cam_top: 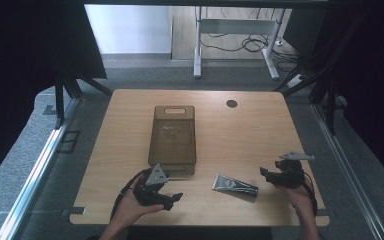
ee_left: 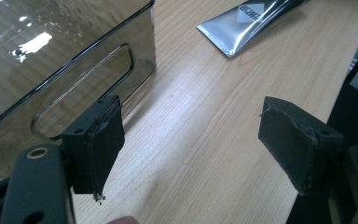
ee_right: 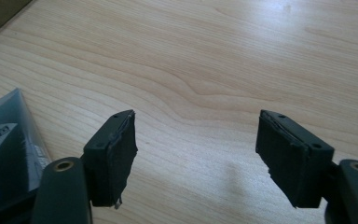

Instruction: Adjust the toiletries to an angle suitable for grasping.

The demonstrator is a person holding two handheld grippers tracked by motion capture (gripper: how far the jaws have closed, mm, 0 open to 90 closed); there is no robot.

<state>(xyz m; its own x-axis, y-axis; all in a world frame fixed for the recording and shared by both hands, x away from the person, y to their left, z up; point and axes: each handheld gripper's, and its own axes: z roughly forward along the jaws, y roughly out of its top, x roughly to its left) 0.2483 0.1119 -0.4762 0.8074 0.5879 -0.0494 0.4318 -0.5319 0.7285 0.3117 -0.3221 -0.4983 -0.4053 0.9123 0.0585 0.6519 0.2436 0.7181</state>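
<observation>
**With both tools empty, the tube could skate away**

While the silver tube [cam_top: 235,184] lies flat on the table [cam_top: 240,135], between the two hands and near the front edge, neither tool has anything in it. The right tool [cam_top: 268,174] hangs just beside the tube's dark cap end, its jaws spread wide over bare wood. The left tool [cam_top: 172,199] sits further off, close to the near end of the smoky plastic bin [cam_top: 174,135], and its jaws stand wide apart too, with nothing between them.

From where I stand, the trouble I expect is with the tube's shape. It is flat and glossy at the crimped end and lies low on the wood, so a jaw coming in level may push it along instead of closing around it. It sits near the front of the table, and a shove that way could send it over the edge.

The right gripper view puts the tube off to the side of the right tool's jaws, not between them. Closing from there would catch air, or pinch one corner and let the tube swing.

The left tool has its own risk: one of its jaws stands close to the bin's handle cutout, and a careless sweep toward the tube could knock the bin askew.
</observation>
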